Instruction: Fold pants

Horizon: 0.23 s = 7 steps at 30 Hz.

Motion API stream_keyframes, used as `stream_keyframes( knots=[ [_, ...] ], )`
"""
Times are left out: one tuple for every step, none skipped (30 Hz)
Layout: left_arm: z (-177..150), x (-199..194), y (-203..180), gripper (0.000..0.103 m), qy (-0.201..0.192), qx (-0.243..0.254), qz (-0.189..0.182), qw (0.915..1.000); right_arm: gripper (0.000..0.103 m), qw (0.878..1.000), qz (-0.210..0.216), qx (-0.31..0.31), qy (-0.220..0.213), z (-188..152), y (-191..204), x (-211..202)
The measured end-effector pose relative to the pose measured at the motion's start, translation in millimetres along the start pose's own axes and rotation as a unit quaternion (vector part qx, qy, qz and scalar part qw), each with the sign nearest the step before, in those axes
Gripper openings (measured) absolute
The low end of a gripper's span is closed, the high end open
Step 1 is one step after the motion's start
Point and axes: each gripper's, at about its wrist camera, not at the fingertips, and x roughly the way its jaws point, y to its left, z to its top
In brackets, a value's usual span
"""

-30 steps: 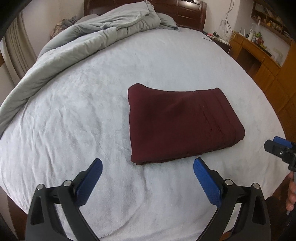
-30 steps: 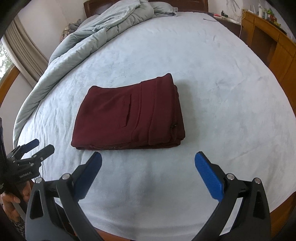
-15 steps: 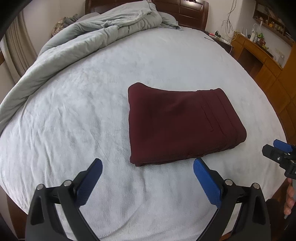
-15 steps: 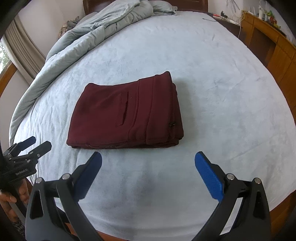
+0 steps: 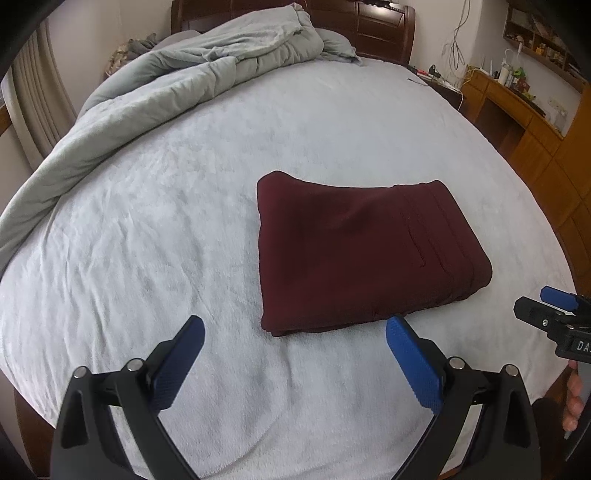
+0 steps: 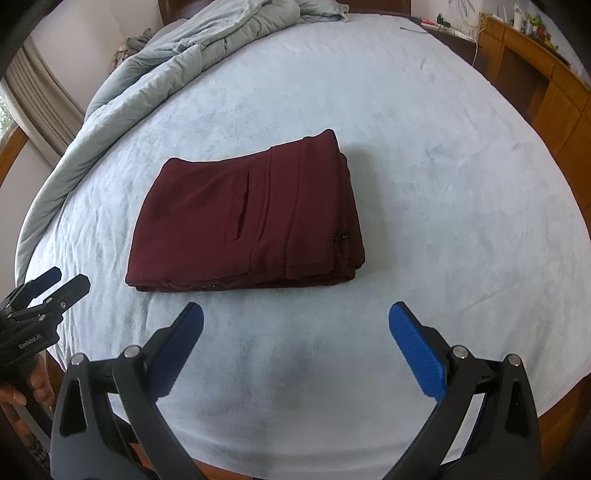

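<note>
As the dark maroon fabric pants (image 6: 251, 218) already lay in a compact, squared bundle of several layers, we judged the folding done, with little left beyond tidying the slightly uneven lower edge. Nearest us, at the bottom of each wrist view, we held our left gripper (image 5: 293, 334) and right gripper (image 6: 295, 321) with their blue-padded fingers spread wide, pinching nothing and hanging above the cloth, short of the bundle. The bundle sat just past them, at the centre of the right wrist view and right of centre in the left one, flat on the pale blue-grey fleecy bed sheet (image 6: 443, 155), pocket slit facing up. Nothing lay between the grippers and the pants. Farther off, a rumpled grey quilted duvet (image 5: 184, 85) was heaped along the upper left, well apart from the pants; a brown wooden headboard (image 5: 373, 26) stood at the top, and orange-brown wooden cabinets (image 5: 524, 122) stood at the upper right.
</note>
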Motion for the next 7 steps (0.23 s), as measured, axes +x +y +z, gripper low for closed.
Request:
stream_keyframes(
  knots=[
    [-0.2,0.3,0.0,0.099,0.004,-0.003,0.002,1.0,0.1,1.0,0.0,0.0,0.0,-0.1,0.0,0.0],
    [-0.2,0.4,0.5,0.099,0.006,-0.005,0.002,1.0,0.1,1.0,0.0,0.0,0.0,-0.1,0.0,0.0],
    [-0.5,0.0,0.5,0.099,0.007,-0.006,0.0,1.0,0.1,1.0,0.0,0.0,0.0,-0.1,-0.1,0.0],
    [-0.7,-0.5,0.6,0.099,0.007,-0.007,-0.001,1.0,0.1,1.0,0.0,0.0,0.001,0.1,-0.2,0.2],
    [-0.7,-1.2,0.6,0.099,0.006,-0.007,-0.001,1.0,0.1,1.0,0.0,0.001,0.001,-0.4,0.0,0.1],
    [-0.8,-2.2,0.5,0.099,0.005,-0.006,-0.001,1.0,0.1,1.0,0.0,0.002,0.002,-0.8,0.2,-0.1],
    [-0.9,-2.9,0.1,0.099,0.004,-0.006,-0.001,1.0,0.1,1.0,0.0,0.002,0.001,-0.5,0.0,-0.1]
  ],
)
